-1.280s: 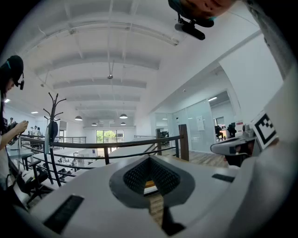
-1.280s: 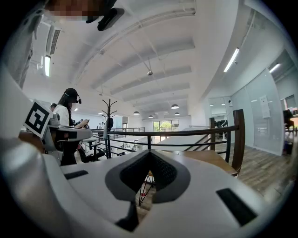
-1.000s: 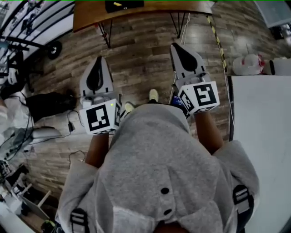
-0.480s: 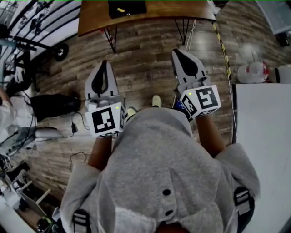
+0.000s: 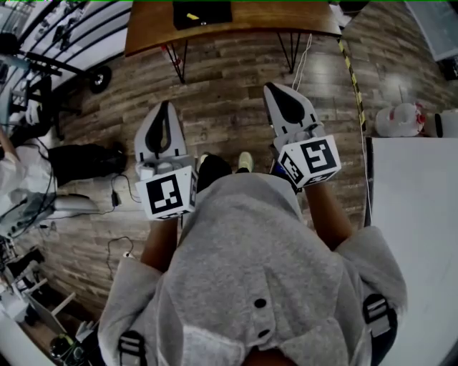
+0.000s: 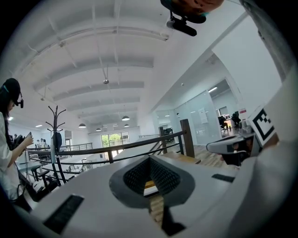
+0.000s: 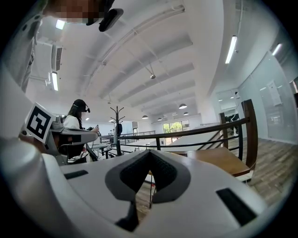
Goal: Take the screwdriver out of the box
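Screwdriver (image 5: 190, 16) shows in the head view only as a yellow sliver in the dark box (image 5: 202, 13) on the wooden table (image 5: 286, 18), well ahead of the left claw (image 5: 164, 106) and right claw (image 5: 270, 87). The left gripper view shows that claw's jaws together and empty. The right gripper view shows the same.

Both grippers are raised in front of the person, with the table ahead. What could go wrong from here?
1. The left gripper and right gripper are both shut and empty. If they arrive at the dark box on the wooden table like that, they may shove it rather than grip anything.
2. Loose cables lie on the floor to the person's left and could snag a foot.
3. The white table edge is close to the right arm and might get bumped.
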### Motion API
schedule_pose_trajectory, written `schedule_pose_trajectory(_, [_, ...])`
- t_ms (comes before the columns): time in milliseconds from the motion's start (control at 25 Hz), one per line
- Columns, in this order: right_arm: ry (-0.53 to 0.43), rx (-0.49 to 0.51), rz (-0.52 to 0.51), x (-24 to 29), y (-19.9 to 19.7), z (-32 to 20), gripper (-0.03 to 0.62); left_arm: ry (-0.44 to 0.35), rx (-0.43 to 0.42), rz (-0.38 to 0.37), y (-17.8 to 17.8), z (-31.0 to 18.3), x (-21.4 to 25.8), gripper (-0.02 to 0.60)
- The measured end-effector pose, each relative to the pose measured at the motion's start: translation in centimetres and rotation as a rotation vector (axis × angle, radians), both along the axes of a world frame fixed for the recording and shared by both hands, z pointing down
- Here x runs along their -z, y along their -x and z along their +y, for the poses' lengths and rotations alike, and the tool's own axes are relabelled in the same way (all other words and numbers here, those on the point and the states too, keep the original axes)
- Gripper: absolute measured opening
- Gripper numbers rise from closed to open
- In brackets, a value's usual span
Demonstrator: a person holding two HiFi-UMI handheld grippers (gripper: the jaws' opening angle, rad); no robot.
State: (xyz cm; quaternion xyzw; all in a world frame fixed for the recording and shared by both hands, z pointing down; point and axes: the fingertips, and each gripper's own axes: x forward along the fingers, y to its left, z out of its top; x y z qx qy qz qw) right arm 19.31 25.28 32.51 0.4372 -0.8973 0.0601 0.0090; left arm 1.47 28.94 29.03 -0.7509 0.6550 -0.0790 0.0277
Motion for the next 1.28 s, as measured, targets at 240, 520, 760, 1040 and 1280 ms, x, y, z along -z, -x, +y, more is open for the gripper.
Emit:
schedule_pose_trajectory(240, [0.003, 0.017, 0.013, -0.5, 0.3, 0.3, 0.014, -0.01, 0.004, 0.005, -0.2, 0.3, -0.1, 0.014])
schedule_pose_trajectory(520, [0.014, 0.012, 0.01, -0.8, 0.3, 0.0, 0.014, -0.013, -0.018, 0.016, -0.6, -0.2, -0.1, 0.014])
schedule_pose_trajectory(760, [0.007, -0.004, 0.011, -1.2, -0.1, -0.7, 0.014, -0.037, -0.047, 0.014, -1.2, -1.2, -0.3, 0.014])
schedule_pose_trajectory(1040, [0.009, 0.02, 0.025, -1.8, 0.6, -1.7, 0.014, -0.03, -0.06, -0.015, -1.1, -3.2, -1.1, 0.014])
schedule_pose_trajectory(1280, [0.024, 0.052, 0.053, -1.9, 2.1, -4.1, 0.014, -0.021, -0.05, 0.018, 0.1, -6.5, -0.9, 0.014])
